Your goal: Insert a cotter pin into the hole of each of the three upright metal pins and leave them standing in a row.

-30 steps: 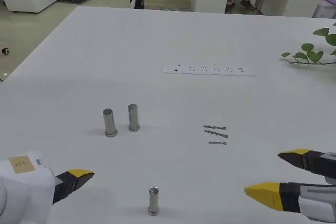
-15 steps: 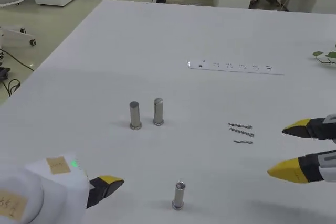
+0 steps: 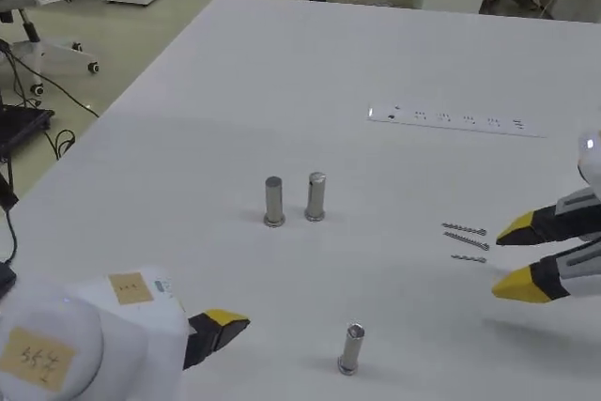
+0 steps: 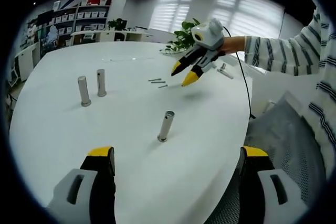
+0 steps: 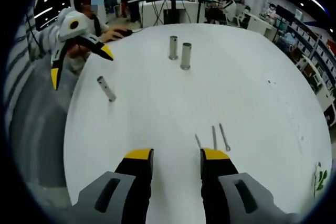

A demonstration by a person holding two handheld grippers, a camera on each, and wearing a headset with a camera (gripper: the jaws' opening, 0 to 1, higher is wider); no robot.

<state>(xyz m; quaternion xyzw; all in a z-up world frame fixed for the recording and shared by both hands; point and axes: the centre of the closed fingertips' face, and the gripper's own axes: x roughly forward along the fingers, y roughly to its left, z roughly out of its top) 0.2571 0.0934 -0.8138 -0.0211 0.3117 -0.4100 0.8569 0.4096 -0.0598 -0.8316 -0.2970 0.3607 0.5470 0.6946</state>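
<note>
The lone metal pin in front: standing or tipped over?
Standing: the lone metal pin rests on its base on the table, shaft pointing up.

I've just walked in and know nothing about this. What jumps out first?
Two yellow-tipped tools: the right gripper hangs open beside three cotter pins on the white table, the left gripper open near its front edge. Then the metal pins: a pair upright side by side mid-table, a third pin alone, nearer the person.
</note>
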